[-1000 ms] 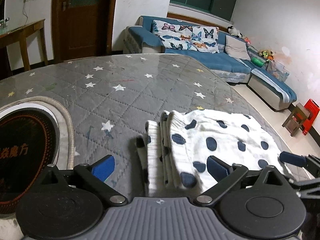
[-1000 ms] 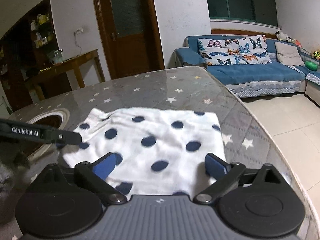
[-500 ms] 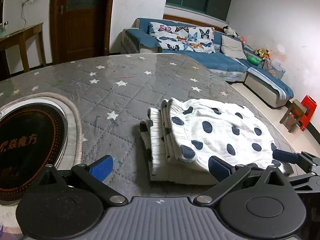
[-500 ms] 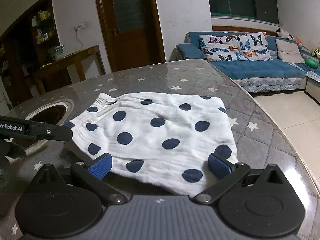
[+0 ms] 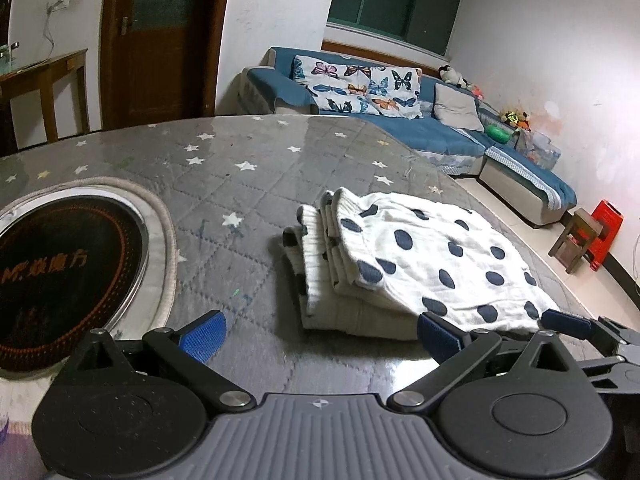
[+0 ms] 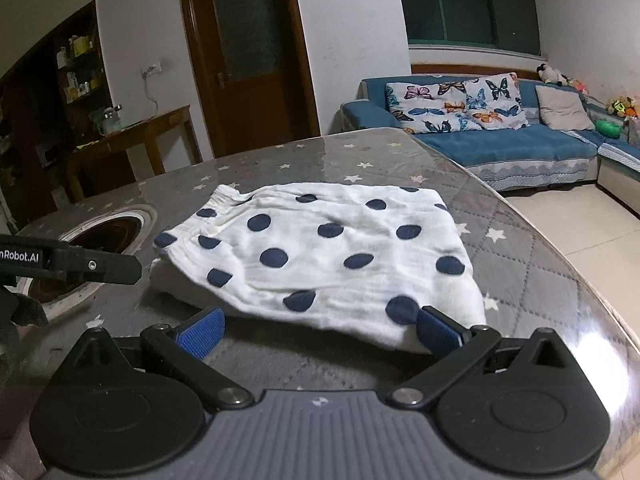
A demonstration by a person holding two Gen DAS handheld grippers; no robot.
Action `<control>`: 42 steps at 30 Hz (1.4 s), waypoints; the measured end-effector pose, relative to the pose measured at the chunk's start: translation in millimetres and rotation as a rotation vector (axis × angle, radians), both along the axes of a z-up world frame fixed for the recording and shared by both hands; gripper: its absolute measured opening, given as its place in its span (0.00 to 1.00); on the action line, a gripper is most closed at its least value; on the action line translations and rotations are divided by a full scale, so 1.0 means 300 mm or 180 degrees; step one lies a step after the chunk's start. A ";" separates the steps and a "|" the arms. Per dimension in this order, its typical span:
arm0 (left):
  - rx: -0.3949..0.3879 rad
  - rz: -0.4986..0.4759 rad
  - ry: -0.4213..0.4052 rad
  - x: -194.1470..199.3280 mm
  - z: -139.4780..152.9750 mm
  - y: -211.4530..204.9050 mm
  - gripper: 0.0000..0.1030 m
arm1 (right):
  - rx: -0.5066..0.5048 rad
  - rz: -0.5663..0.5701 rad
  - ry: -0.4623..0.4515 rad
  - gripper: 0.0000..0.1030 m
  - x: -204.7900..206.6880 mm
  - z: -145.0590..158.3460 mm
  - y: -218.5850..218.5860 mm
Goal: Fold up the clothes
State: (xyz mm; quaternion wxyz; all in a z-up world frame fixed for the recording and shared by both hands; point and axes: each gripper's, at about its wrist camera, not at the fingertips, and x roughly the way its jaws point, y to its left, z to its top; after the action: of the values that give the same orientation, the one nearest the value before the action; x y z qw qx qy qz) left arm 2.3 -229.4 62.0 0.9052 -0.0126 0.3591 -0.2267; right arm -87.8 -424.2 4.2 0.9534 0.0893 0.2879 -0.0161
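Note:
A white garment with dark blue dots [image 5: 416,256] lies folded in several layers on the grey star-print table [image 5: 248,184]; it also shows in the right wrist view [image 6: 320,256]. My left gripper [image 5: 320,334] is open and empty, just short of the garment's near edge. My right gripper [image 6: 318,330] is open and empty at the garment's near edge; its right pad [image 6: 434,330] sits by the cloth's corner. The right gripper's finger shows in the left wrist view [image 5: 572,326], and the left gripper's finger in the right wrist view [image 6: 96,266].
A round black hotplate inset [image 5: 60,272] sits in the table at left. The table's curved edge [image 6: 560,264] drops to tiled floor at right. A blue sofa [image 5: 400,120], a wooden side table [image 6: 132,140] and a red stool [image 5: 604,228] stand beyond.
Both grippers have pulled back toward me from the garment and risen a little. The folded garment lies still on the table.

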 end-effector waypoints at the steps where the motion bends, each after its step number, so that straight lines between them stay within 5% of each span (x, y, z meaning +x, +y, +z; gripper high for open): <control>1: 0.0001 0.0001 -0.0006 -0.007 -0.002 0.006 1.00 | 0.0003 -0.0007 0.0000 1.00 -0.007 -0.002 0.006; 42: 0.0182 -0.0033 -0.0088 -0.225 -0.091 0.091 1.00 | -0.0186 -0.0576 0.0065 1.00 -0.132 -0.039 0.153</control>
State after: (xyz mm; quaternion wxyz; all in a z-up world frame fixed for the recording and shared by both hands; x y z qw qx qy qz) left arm -65.3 -202.0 34.7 0.9089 0.0183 0.3530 -0.2212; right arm -127.3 -378.2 -7.4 0.9472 0.0869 0.2878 -0.1114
